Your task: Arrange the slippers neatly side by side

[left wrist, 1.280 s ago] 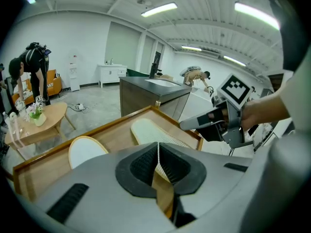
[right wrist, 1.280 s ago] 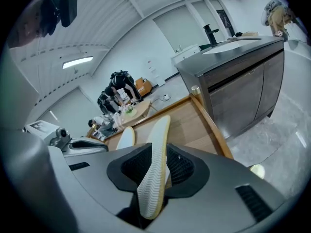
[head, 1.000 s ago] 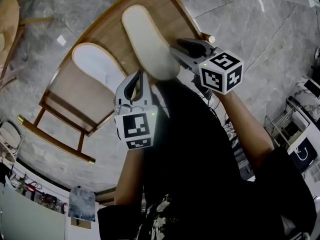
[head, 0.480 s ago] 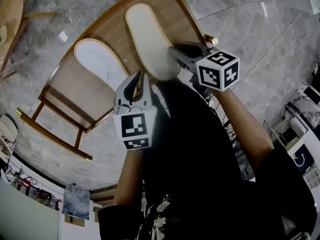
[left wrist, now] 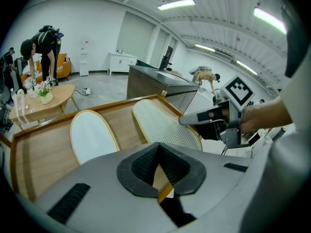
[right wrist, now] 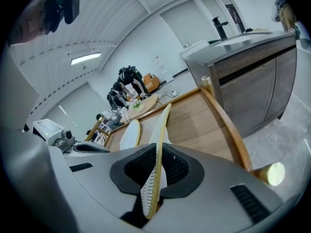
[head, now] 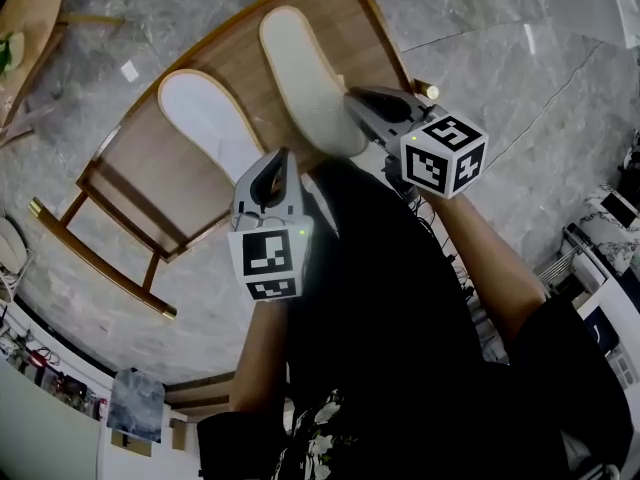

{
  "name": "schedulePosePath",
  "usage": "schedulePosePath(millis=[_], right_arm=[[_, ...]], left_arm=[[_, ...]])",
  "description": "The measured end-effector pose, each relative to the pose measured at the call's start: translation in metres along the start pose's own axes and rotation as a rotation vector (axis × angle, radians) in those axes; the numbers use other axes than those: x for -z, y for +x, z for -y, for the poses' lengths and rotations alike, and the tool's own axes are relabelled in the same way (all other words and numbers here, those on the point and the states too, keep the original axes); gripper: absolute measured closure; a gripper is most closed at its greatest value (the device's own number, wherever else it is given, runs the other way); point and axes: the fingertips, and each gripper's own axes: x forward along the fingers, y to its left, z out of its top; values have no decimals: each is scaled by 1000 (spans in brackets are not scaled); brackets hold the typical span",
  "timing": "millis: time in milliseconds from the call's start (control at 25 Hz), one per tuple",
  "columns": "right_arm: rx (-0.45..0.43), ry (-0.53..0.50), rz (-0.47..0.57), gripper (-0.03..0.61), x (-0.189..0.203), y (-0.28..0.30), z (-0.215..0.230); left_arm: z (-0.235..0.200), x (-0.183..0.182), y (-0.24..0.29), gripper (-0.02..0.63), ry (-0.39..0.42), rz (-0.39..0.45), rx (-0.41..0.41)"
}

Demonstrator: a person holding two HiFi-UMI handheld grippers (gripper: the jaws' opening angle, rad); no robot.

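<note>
Your right gripper (head: 356, 103), jaws just closing, now pinches the near end of the zigzag-soled slipper (head: 300, 73), apparently to square it beside the white slipper (head: 205, 118) lying left of it on the wooden tray (head: 135, 183). Your left gripper (head: 275, 165) waits nearby, jaws pressed together and empty.

White slipper (head: 205, 118) heel behind left gripper (head: 276, 158)

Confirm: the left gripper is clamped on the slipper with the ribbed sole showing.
Wrong gripper. The right gripper is clamped on the slipper with the ribbed sole showing, its jaws having just been closing; the right gripper view shows the slipper's edge between them. The left gripper is shut, empty.
</note>
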Motion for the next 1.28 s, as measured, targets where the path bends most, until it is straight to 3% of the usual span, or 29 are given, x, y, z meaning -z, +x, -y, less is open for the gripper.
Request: schedulePosePath(millis=[400,560,760,960,1120,1280], right_arm=[[36,-178,69,560,-31,-17,-17],[74,-359,90,561,-45,-21,-31],[170,-662,66,561,-58,-18,-39],[224,-787,51,561,-64,-14,-38],[282,-954,35,561,-64,-6,-40],[293,-1062,-15,560,-52,2,-42]], left_arm=[[3,-5,-10,611,0,31,-4],[-1,-5,-12,611,-17,43,1],[-6,-4,-12,611,-28,45,-5],[-10,-5,-14,611,-28,50,-17],[-16,-3,-15,611,-37,46,-28],[-19,-2,-19,611,-37,47,-34]])
